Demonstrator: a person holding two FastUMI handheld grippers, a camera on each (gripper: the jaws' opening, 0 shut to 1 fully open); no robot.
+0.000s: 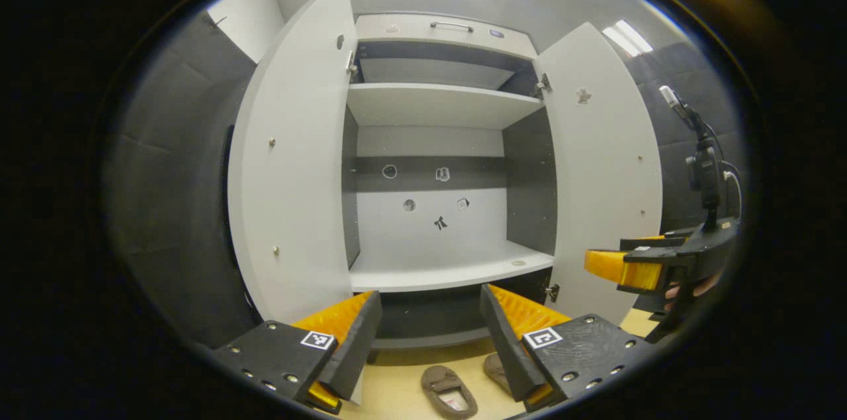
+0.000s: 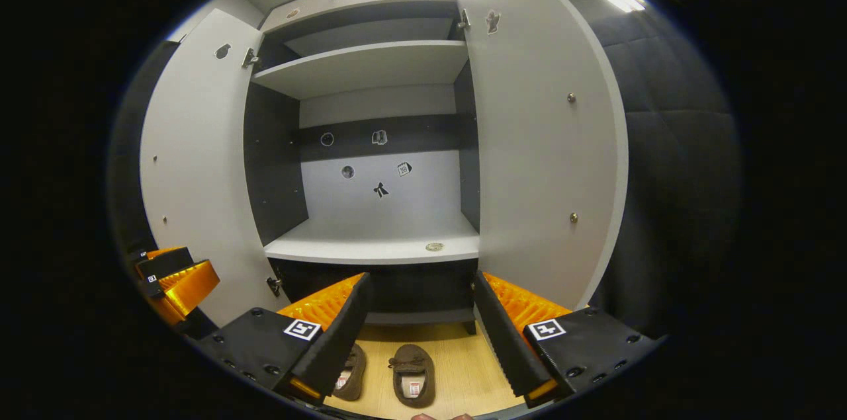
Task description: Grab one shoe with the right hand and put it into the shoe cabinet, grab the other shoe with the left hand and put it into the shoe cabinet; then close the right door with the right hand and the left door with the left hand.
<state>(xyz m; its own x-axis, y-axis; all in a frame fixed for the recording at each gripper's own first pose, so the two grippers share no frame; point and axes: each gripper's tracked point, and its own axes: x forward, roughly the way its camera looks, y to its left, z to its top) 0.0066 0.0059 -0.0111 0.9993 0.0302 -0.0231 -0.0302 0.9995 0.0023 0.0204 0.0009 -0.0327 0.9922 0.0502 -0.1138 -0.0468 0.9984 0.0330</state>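
I hold my left gripper (image 1: 430, 334) up in front of the shoe cabinet (image 1: 437, 162), its jaws spread wide with nothing between them. My right gripper (image 2: 420, 334) is likewise spread apart and empty; in the left gripper view I see it (image 1: 625, 268) off to the right, just beside the right door (image 1: 599, 162), with my fingers wrapped under its handle.

Both cabinet doors stand open. The left door (image 1: 294, 162) swings out toward me on one side and the right door on the other, and between them the lower shelf (image 2: 374, 245) and the upper shelf (image 2: 360, 66) are bare apart from a small round mark near the lower shelf's front edge.

The two brown shoes lie on the wooden floor (image 2: 463, 367) in front of the cabinet's base, side by side and toes pointing toward it. In the right gripper view one shoe (image 2: 413, 374) sits fully visible between my fingers, and the other shoe (image 2: 351, 370) is just beside it, partly hidden behind my left finger.
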